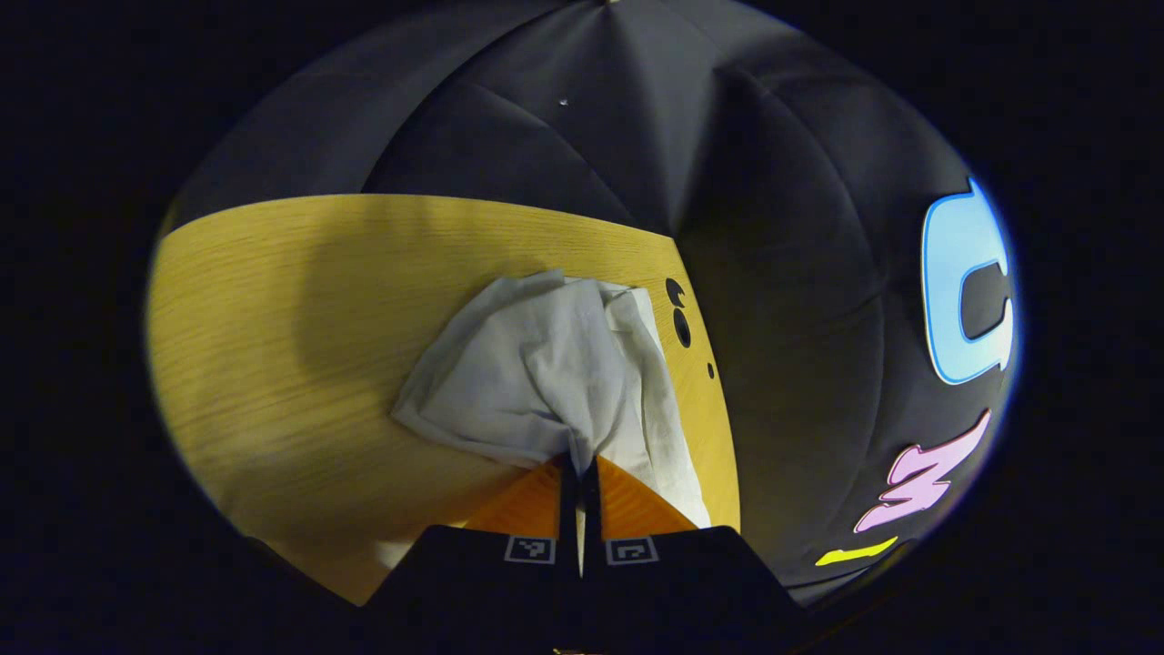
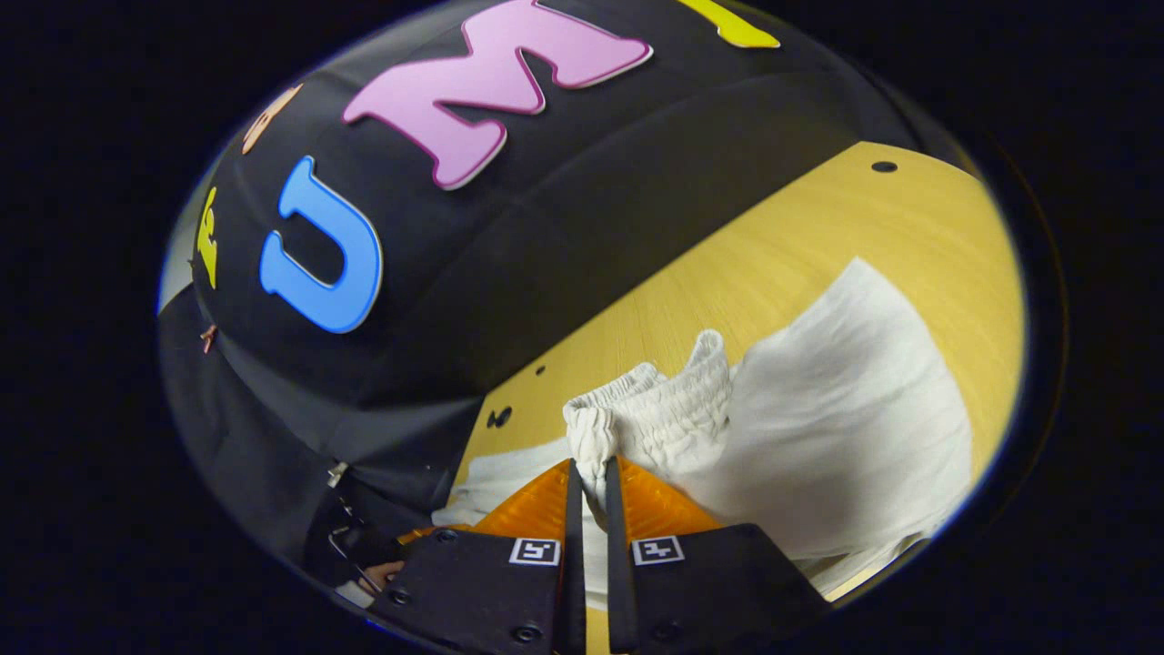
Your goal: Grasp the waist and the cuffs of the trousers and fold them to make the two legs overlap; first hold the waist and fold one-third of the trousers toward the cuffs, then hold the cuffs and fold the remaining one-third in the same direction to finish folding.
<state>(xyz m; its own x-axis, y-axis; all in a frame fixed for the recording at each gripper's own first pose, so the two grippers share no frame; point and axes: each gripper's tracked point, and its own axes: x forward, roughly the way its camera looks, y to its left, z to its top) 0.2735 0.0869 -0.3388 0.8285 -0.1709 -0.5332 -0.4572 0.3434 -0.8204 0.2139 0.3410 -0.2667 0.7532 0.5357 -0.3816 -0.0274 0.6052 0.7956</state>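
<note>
Closest in, the left gripper (image 1: pixel 579 473) has its jaws pinched together on a thin edge of the white trousers (image 1: pixel 546 373), likely a cuff, while the right gripper (image 2: pixel 589 482) clamps the gathered elastic waist (image 2: pixel 650 409). Both ends seem held so the legs can be laid over each other. Beyond, the cloth bunches near the far-right edge of the wooden table (image 1: pixel 273 318).

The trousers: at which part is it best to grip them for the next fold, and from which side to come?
Probably the gathered elastic waist of the trousers: it stands up thick and bunched, easy to pinch. Come along the table from the open waist edge, as the right gripper does, shut on it. The left gripper pinches thinner cloth.
</note>
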